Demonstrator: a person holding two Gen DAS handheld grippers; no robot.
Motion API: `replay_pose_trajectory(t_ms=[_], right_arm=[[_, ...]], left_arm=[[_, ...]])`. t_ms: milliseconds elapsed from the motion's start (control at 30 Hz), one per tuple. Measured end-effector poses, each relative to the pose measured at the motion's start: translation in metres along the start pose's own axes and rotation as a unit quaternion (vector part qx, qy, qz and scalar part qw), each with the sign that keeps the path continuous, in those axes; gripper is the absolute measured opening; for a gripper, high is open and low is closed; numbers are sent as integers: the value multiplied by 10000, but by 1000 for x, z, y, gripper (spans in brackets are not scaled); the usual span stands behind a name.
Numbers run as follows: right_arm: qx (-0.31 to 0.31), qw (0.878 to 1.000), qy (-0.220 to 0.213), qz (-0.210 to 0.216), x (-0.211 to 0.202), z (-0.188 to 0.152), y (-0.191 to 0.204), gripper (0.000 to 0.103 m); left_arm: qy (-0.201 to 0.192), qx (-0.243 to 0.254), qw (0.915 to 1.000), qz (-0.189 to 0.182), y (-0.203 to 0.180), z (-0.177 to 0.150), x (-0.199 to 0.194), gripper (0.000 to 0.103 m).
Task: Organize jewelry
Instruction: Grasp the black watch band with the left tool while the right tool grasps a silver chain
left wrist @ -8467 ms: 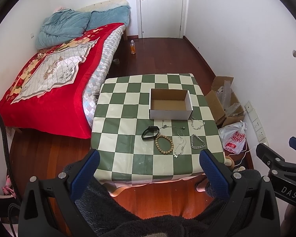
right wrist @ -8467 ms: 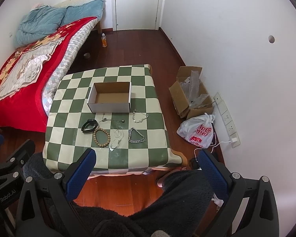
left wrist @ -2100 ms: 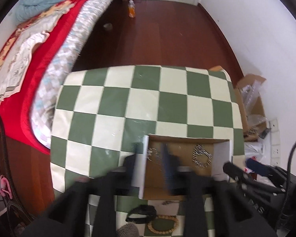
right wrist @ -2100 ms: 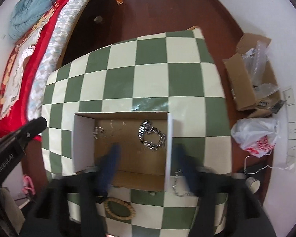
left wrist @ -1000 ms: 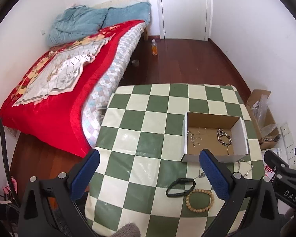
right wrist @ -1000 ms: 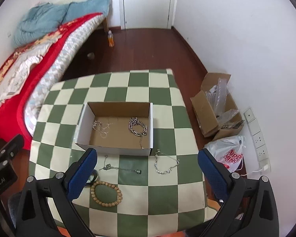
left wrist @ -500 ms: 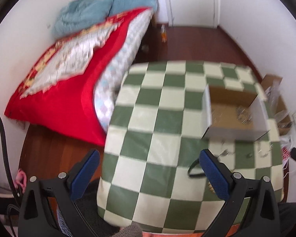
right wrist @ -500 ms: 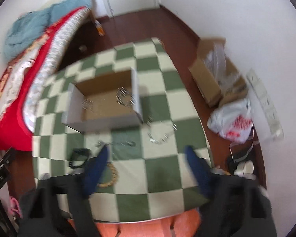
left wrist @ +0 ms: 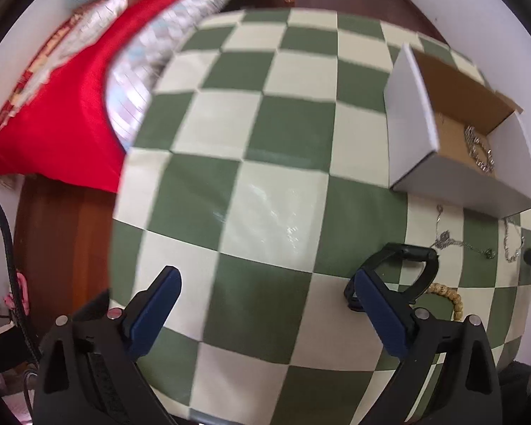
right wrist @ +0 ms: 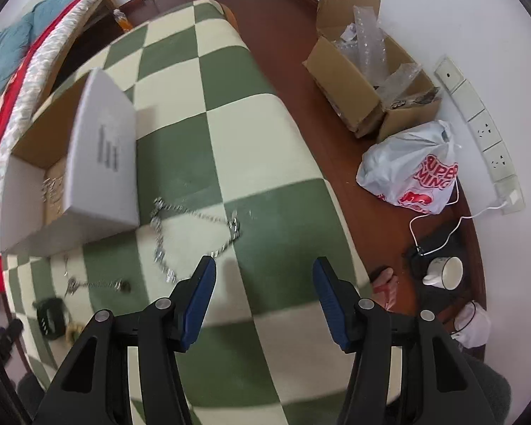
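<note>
Covering most of both views, the checkered counter (left wrist: 265,191) carries everything the task concerns. The cardboard box (left wrist: 453,134) sits toward the counter's far right side, and a chunky silver chain (left wrist: 479,148) already lies on its floor. Between the box and the near edge, four pieces wait loose: a long silver chain (right wrist: 191,223) spread just beside the box's right corner, a thin pendant necklace (left wrist: 456,242) in front of the box wall, a black band (left wrist: 396,272) and a wooden bead bracelet (left wrist: 447,299) closest to the near edge.

The right gripper (right wrist: 263,299) hangs with its jaws apart and empty, the left fingertip just beside the long silver chain's nearest loop. The left gripper (left wrist: 265,315) is likewise spread wide and holds nothing, its right finger crossing in front of the black band.

The step in hand looks like picking the long silver chain with the right gripper. Doing it well probably means shifting slightly left so a bunched section, not a single strand, sits between the pads, pressing down to the cloth before closing, then lifting high enough that the trailing end clears the box wall. The frames are motion-blurred, so settling first would help.
</note>
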State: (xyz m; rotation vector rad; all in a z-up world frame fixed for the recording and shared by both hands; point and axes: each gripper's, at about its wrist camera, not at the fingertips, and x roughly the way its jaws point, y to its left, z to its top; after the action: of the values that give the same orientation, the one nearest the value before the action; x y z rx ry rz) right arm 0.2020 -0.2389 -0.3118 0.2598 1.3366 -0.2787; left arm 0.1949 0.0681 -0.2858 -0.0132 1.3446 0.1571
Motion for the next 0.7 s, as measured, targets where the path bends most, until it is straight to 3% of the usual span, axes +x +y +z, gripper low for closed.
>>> replay_pose_trajectory(t_ms=[67,167,267,333,367,467,533,700], right_arm=[[-40,10000,-5,-29,7,6,6,60],[-173,9995,-188,-188,9,13,19,52],[-344,9985,-324,-281,9,13,29,34],[-449,9979,-382,-277,9,11,34,11],[-505,9976,-385,-286,9,10,36,5],[-545,9976,-355,-232,8,7,36,4],[-516,9981,-295,-151,6,4,32,3],[-302,9987,-301,290,-11,-14,14,0]], left_arm=[[103,67,9999,-27,-6,0,8,100],[170,212,9996,-9,-16,0,17,99],[120,381,9992,-18,-26,0,20,95],[170,487,9987,-17,-32,1,25,76],[213,539,9983,-50,-35,1,27,69],[108,651,9977,-156,-38,2,23,50],[129,712,9972,-185,-40,2,19,9],[79,734,9972,-111,-33,-4,13,8]])
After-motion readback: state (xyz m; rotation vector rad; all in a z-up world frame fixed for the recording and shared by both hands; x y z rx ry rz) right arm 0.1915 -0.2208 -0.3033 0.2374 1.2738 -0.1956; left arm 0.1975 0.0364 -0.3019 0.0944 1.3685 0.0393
